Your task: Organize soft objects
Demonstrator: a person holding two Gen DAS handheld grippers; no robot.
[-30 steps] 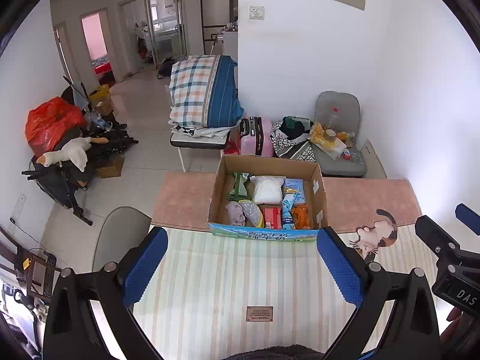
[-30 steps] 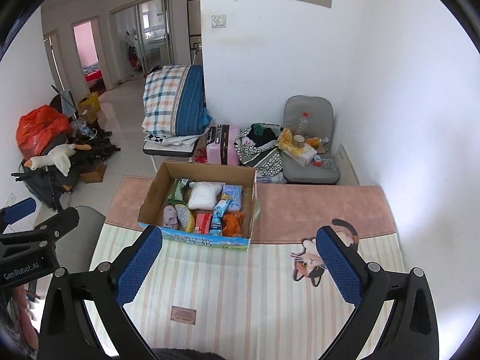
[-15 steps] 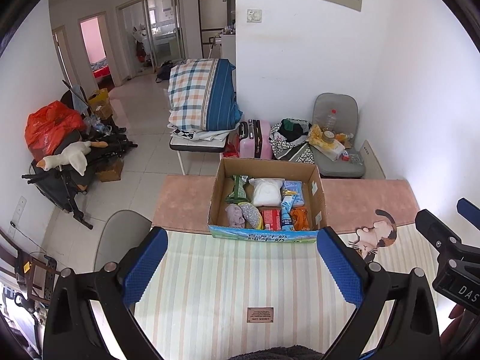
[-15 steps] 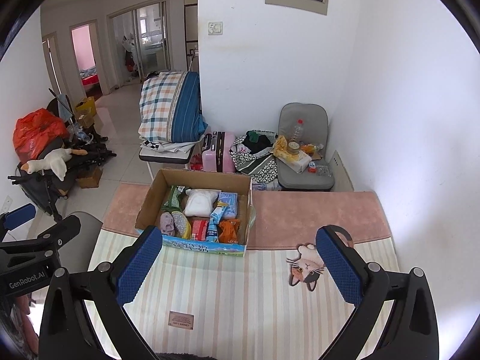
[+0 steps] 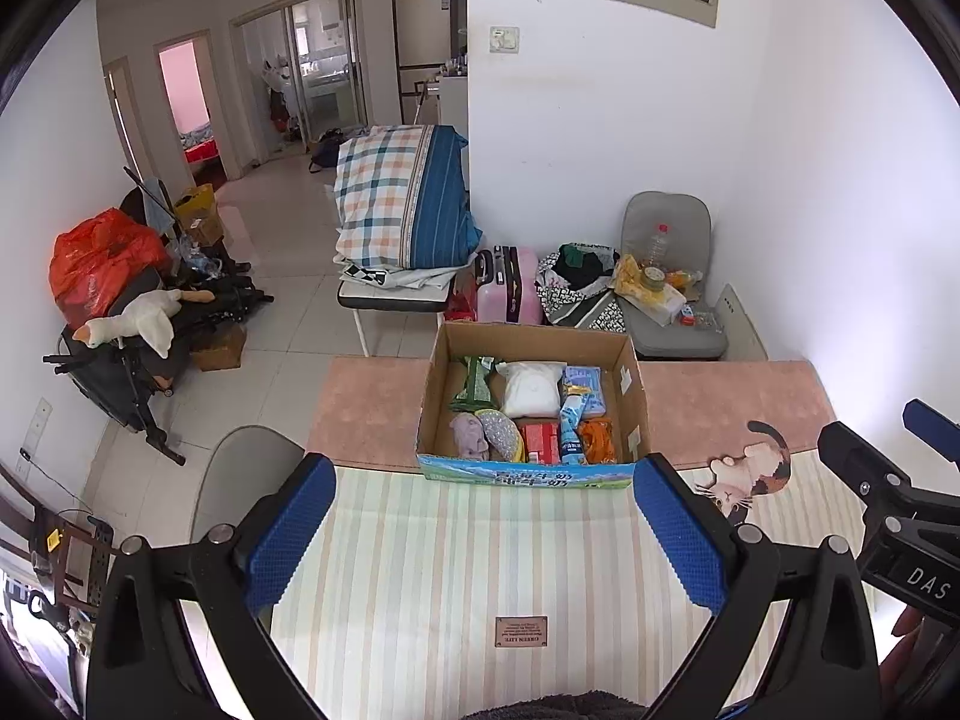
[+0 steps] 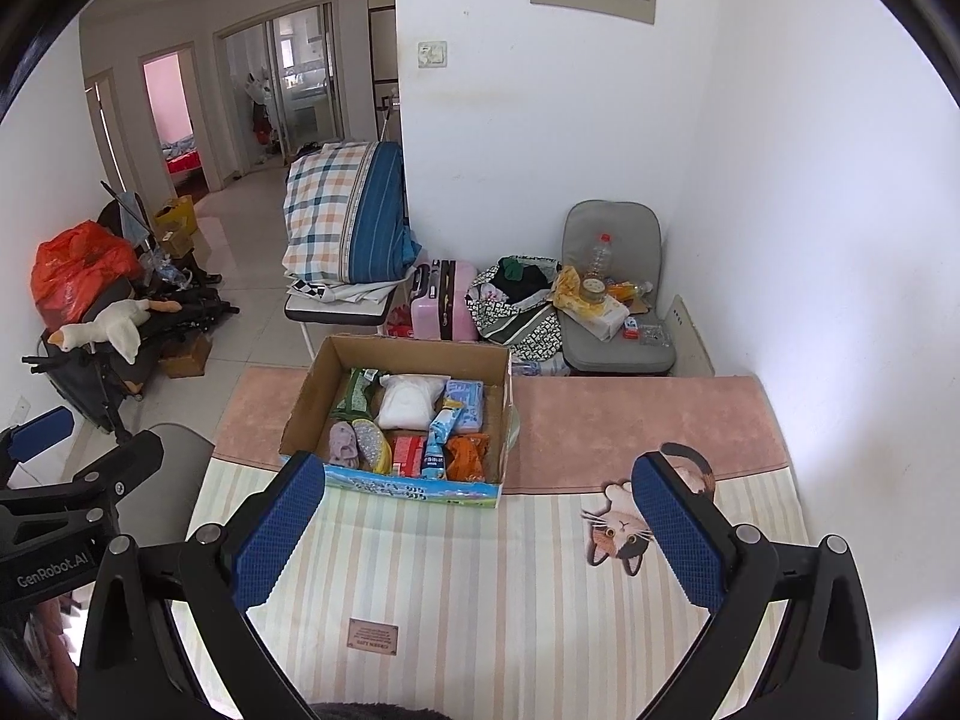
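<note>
Soft objects sit packed in an open cardboard box [image 5: 531,402], centre of the left wrist frame, on the far part of the surface [image 5: 450,570] where the striped mat meets a pink strip. Inside: white soft pack [image 5: 531,390] top middle, green packet [image 5: 474,384] top left, light-blue pack [image 5: 585,387] top right, lilac plush piece [image 5: 469,437] bottom left, red pack [image 5: 541,443] and orange pack [image 5: 597,441] along the near wall, blue pouch [image 5: 573,423] leaning between them. Left claw [image 5: 483,534] is spread wide, nothing between the blue pads, hanging over the mat in the lower frame, well short of the box. Right edge of frame: part of the other claw, next to a cat print [image 5: 747,474] on the mat. Right wrist view: same cardboard box [image 6: 399,414] sits left of centre, contents in the same layout, white soft pack [image 6: 411,399] at top middle. Right claw [image 6: 480,534] also wide open and empty, low in frame over the mat; its right pad overlaps the cat print [image 6: 618,534]. Left claw body shows at the left edge. Background upper left: plaid bedding [image 6: 345,213] stacked on a cot; pink suitcase [image 6: 441,300] behind the box.
</note>
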